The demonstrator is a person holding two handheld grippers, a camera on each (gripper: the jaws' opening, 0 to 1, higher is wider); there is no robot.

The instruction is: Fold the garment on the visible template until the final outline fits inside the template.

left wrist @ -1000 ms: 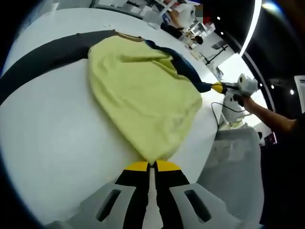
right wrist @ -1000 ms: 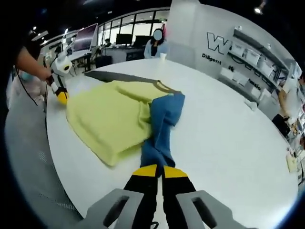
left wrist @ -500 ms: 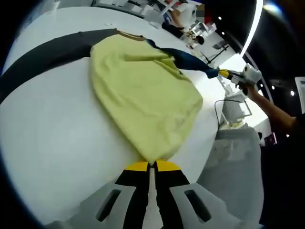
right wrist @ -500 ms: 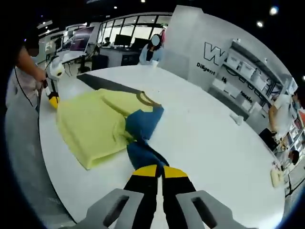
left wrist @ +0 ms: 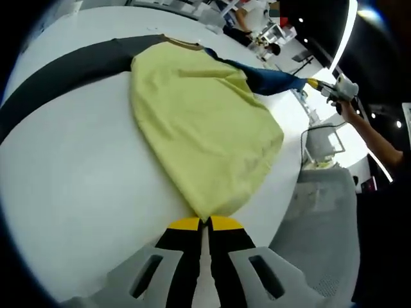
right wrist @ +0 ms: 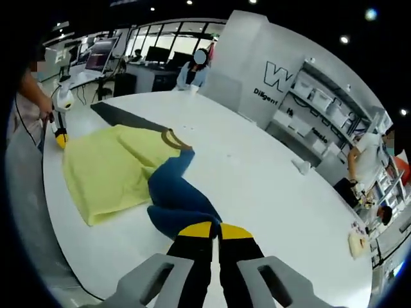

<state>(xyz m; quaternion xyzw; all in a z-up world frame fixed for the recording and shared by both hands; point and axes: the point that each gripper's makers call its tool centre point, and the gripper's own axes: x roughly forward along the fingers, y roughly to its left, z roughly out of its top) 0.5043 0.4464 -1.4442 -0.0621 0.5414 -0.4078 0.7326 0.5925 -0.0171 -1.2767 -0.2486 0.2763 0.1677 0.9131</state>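
On the white table: yellow garment, both grippers clamped on it.
Left gripper jaws closed on the yellow hem corner near the table edge. Right gripper jaws closed on the blue sleeve, pulled out sideways. Dark template strip lies beyond the garment, under the collar.

Large white round-edged table occupies the foreground. Behind it stands a white partition wall bearing dark lettering, with open shelving to its right holding white items. Glazed windows line the far side; monitors stand on desks there. Ceiling spotlights lit. A bright light strip runs overhead. Grey floor beside the table.
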